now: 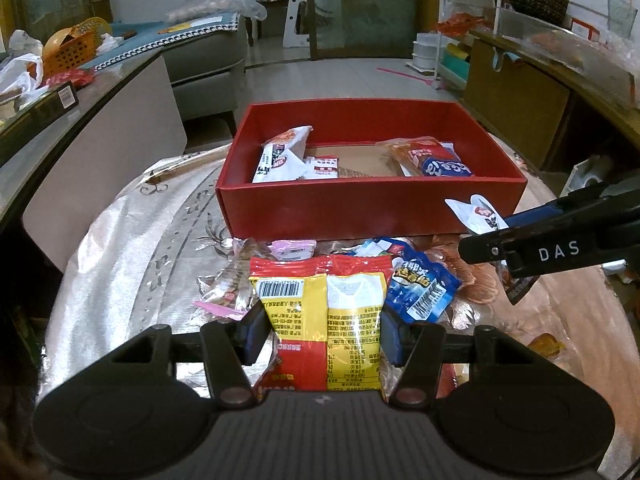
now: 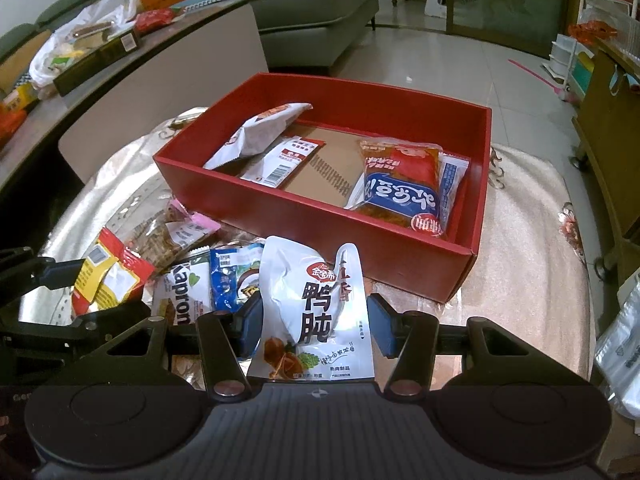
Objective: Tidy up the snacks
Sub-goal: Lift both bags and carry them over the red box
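Note:
A red box stands on the table with several snack packets inside. My left gripper is shut on a yellow and red packet, pads pressed on both its sides; that packet shows at the left of the right wrist view. My right gripper is shut on a white pouch with black characters, held in front of the box; the pouch's tip shows in the left wrist view. Loose packets lie in a pile before the box, among them a blue one.
The table wears a shiny floral cloth. A grey counter with bags and an orange basket stands at the left. A wooden cabinet is at the right, a sofa behind, tiled floor beyond the box.

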The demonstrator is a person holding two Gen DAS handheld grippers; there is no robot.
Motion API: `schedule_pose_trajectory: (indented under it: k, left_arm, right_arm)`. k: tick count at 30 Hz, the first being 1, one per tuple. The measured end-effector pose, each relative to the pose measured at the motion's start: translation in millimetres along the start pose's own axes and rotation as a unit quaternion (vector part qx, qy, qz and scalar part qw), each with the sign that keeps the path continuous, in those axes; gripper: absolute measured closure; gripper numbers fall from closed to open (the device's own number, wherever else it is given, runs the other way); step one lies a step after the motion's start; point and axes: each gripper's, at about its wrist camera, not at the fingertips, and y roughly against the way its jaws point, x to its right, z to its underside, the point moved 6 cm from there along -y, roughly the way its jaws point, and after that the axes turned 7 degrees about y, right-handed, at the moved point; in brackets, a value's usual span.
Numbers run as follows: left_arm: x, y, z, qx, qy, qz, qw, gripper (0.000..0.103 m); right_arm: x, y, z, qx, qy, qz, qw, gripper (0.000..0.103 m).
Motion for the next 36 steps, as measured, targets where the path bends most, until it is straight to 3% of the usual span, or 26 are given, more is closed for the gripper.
schedule_pose_trajectory:
  k: [36]
  left_arm:
    - [-2.1, -9.0, -27.0, 0.037, -0.006, -0.018, 0.9991, 0.053]
  right_arm:
    - [15.7, -1.0, -11.0, 0.012, -0.008, 0.016, 1.000, 0.040]
